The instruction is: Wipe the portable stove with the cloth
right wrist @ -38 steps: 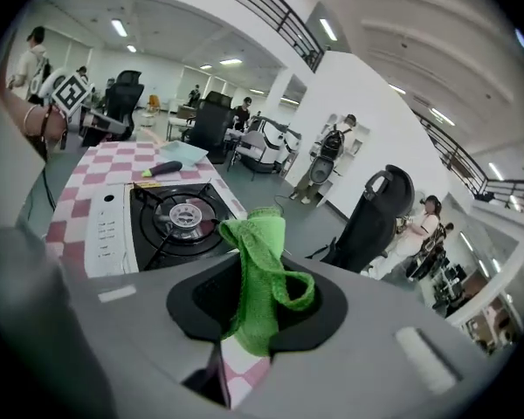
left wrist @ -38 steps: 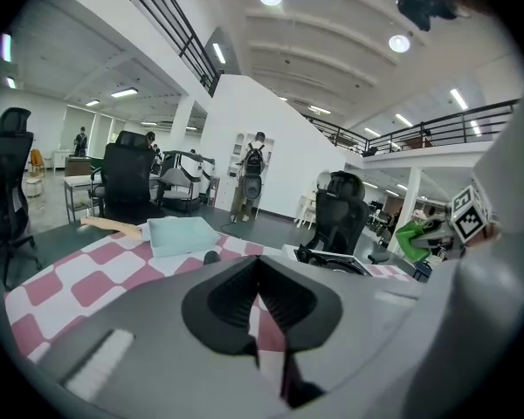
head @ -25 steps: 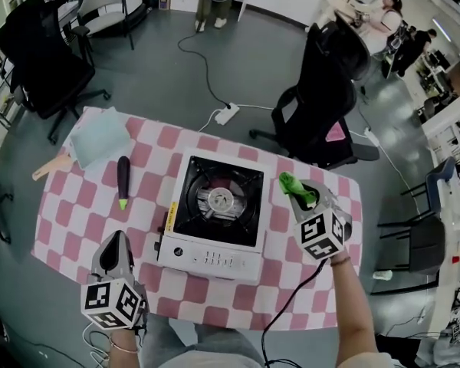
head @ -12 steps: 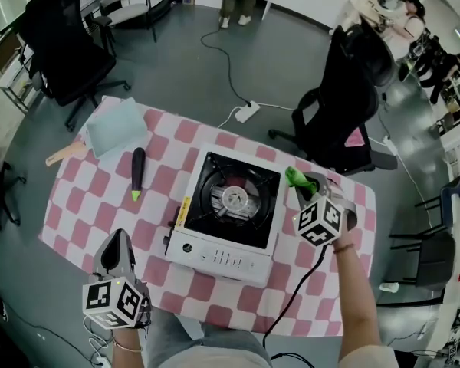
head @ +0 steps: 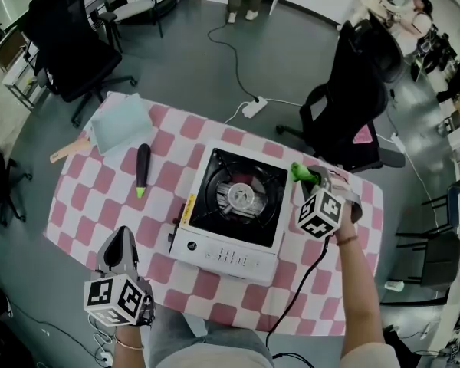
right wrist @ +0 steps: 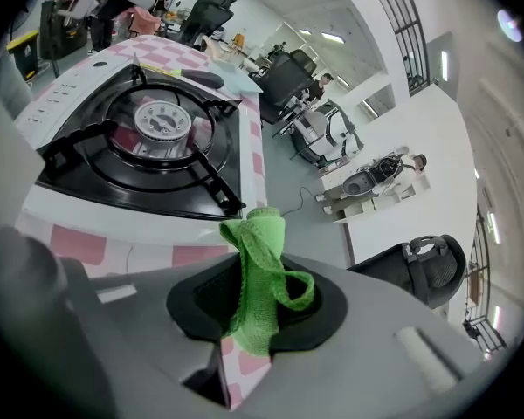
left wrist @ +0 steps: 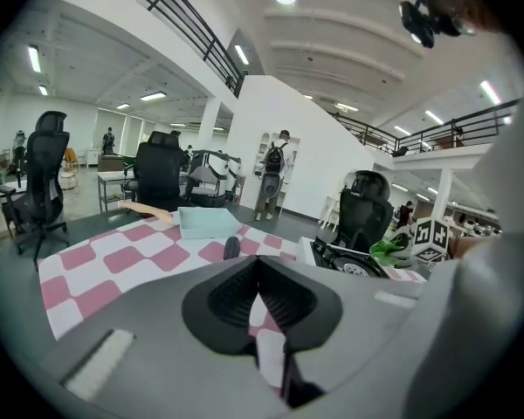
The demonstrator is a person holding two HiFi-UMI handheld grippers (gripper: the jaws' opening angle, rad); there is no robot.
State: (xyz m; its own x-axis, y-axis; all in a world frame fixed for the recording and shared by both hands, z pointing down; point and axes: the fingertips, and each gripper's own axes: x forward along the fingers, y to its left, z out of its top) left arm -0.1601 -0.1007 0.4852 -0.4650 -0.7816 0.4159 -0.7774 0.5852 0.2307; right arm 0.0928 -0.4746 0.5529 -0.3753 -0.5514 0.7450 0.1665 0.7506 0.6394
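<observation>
Open office floor with a counter (head: 77,205) covered in pink-and-white checks, and the portable stove (head: 240,198) at its centre. Right gripper (head: 310,178): jaws pinching the green cloth (head: 300,172), bunched just beside the stove's far right corner. Left gripper (head: 121,245): jaws pressed together on nothing, at the counter's near edge, apart from the stove.

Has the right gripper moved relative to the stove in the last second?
Yes. The right gripper, shut on the cloth, has come closer to the stove's far right corner.
</observation>
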